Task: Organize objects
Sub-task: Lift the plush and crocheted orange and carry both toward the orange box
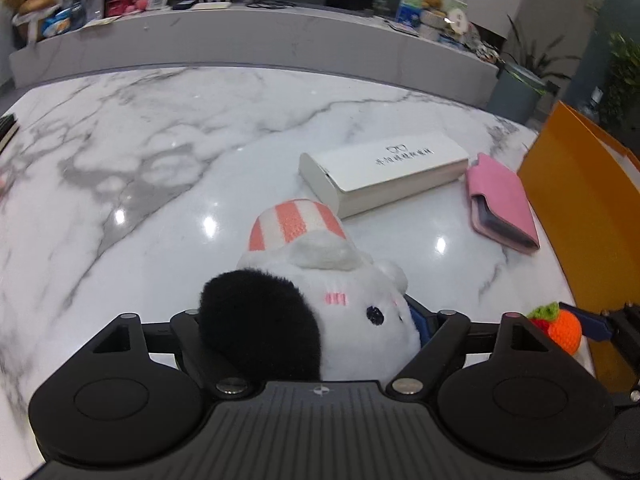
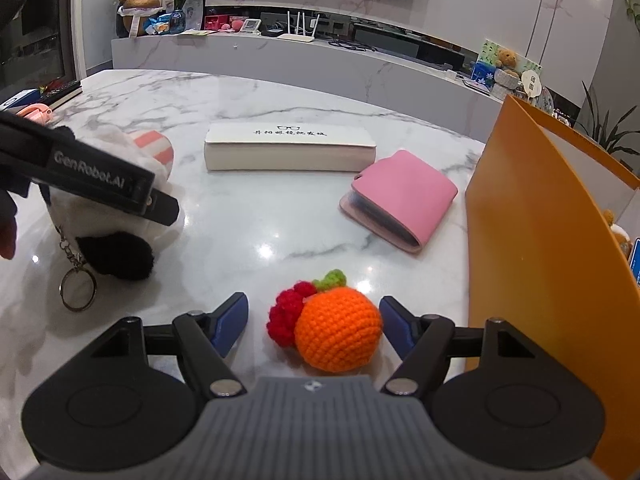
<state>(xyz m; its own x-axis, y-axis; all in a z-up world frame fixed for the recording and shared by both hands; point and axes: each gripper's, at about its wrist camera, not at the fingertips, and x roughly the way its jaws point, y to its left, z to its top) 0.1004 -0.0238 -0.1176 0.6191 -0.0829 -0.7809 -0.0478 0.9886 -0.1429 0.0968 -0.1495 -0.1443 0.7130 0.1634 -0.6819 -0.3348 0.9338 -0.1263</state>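
A white plush toy (image 1: 344, 300) with a black ear and a pink-striped hat lies on the marble table (image 1: 140, 208). My left gripper (image 1: 308, 320) stands wide around it, and the plush fills the gap without looking squeezed. The fingertips are mostly hidden by the fur. In the right wrist view, one left finger (image 2: 100, 176) crosses the plush toy (image 2: 120, 236), whose key ring (image 2: 78, 290) rests on the table. A crocheted orange with red berries (image 2: 336, 328) sits between the fingers of my right gripper (image 2: 312, 308), which is open with a gap on each side. The crocheted orange (image 1: 564, 330) also shows at the left wrist view's right edge.
A white glasses case (image 2: 288, 146) and a pink card wallet (image 2: 400, 196) lie farther back on the table. An orange bag (image 2: 540, 240) stands tall along the right edge. A dark flat object (image 2: 60, 92) and a pink item (image 2: 36, 112) sit far left.
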